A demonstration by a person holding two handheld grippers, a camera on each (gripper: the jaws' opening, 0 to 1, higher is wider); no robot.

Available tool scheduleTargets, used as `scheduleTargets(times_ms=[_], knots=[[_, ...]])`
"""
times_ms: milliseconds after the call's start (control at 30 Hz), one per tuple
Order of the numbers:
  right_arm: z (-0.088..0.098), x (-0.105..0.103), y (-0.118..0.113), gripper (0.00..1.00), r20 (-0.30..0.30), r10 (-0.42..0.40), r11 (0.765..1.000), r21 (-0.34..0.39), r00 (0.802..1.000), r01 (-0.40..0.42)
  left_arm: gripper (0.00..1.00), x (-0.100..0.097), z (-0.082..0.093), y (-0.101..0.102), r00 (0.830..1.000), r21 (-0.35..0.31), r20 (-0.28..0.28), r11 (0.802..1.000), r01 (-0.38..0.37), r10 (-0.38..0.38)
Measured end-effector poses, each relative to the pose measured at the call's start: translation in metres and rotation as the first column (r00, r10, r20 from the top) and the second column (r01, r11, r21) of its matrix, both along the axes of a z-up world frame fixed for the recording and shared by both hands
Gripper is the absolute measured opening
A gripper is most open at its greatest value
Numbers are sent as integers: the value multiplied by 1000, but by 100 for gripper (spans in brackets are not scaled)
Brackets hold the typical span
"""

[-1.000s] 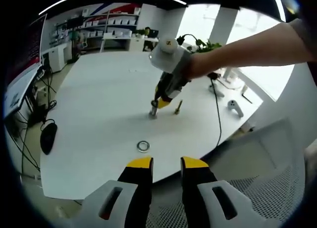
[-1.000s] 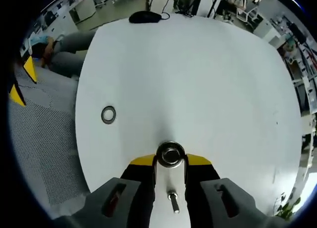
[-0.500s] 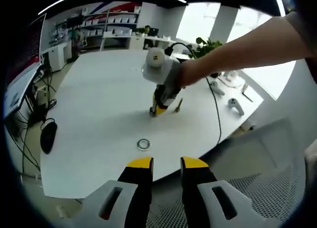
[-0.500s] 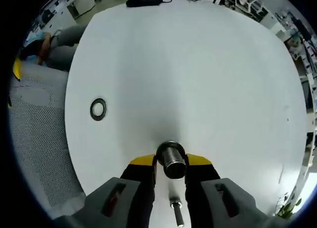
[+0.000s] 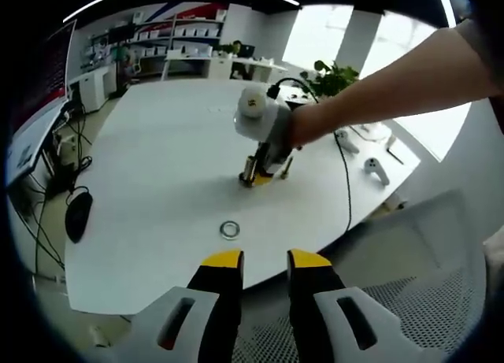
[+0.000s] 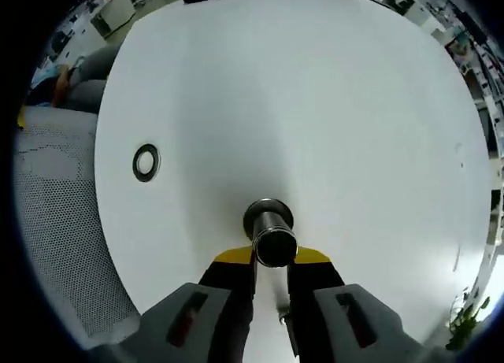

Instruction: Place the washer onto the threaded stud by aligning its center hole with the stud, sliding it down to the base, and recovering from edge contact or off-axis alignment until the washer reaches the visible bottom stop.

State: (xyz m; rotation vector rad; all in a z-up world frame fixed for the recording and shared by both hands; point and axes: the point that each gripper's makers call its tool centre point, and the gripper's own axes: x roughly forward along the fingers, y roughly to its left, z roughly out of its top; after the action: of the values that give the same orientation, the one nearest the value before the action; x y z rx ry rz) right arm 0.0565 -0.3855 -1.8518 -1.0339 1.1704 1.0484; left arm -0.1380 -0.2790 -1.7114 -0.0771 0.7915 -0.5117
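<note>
The steel washer [image 5: 229, 230] lies flat on the white table [image 5: 157, 166], just beyond my open left gripper [image 5: 266, 261], which hovers off the table's near edge with nothing between its jaws. Farther in, a person's hand holds my right gripper [image 5: 254, 177] tips-down on the table. In the right gripper view the right gripper [image 6: 272, 257] is shut on the threaded stud [image 6: 270, 231], a short metal cylinder standing a little tilted with its base on the table. The washer [image 6: 146, 161] lies well to the left of the stud, apart from it.
A small loose bolt [image 5: 284, 168] stands right of the right gripper. A black mouse [image 5: 77, 218] lies at the table's left edge; a cable [image 5: 346, 190] and controllers [image 5: 372, 170] lie at the right. A mesh chair [image 5: 409, 300] is below the near edge.
The right gripper has tilted and lowered with the stud, so the stud's threaded side now shows instead of its end. The washer and the left gripper have stayed put.
</note>
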Motion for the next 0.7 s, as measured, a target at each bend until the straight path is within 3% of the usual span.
scheduleTargets(times_ms=[367, 533, 700], knots=[[16, -7, -16, 21, 21, -30, 999, 23, 999, 29, 20, 1, 0, -1, 1000, -3, 5, 1000, 0, 0], [22, -11, -19, 24, 14, -95, 993, 67, 995, 94, 20, 1, 0, 0, 1000, -2, 6, 1000, -3, 3], [24, -16, -19, 25, 18, -86, 994, 72, 996, 85, 20, 0, 0, -1, 1000, 2, 2, 1000, 1, -1]])
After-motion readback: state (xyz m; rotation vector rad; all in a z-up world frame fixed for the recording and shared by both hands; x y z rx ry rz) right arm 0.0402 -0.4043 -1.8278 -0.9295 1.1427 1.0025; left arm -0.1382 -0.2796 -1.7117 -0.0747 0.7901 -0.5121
